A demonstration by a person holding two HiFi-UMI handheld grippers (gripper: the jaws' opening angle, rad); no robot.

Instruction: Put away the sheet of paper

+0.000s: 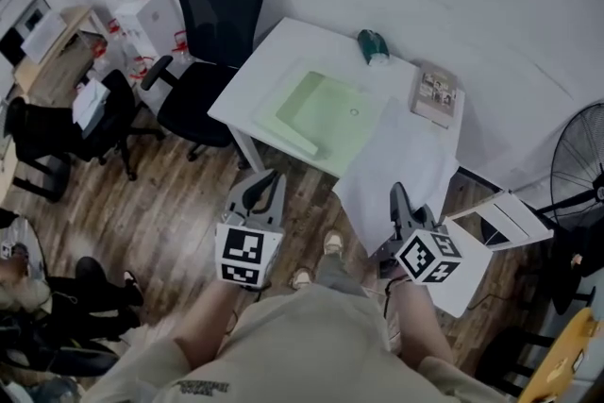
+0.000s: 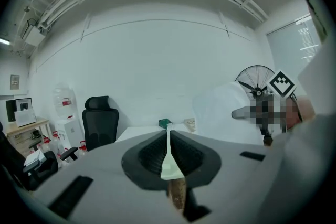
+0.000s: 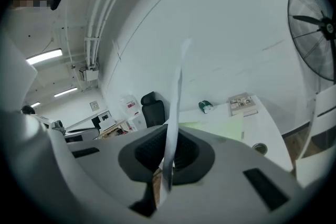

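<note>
Paper pinched in my right gripper, before the table.
Its jaws clamp the paper's edge; the sheet spreads toward the table's near edge. My left gripper is closed, holding nothing.

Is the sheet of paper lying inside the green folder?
No, the sheet of paper hangs clamped in the right gripper, outside the green folder.

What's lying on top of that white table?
A pale green folder, a small green object and a book. The sheet of paper in the right gripper hides the near right corner of the table, so anything there is unseen.
</note>
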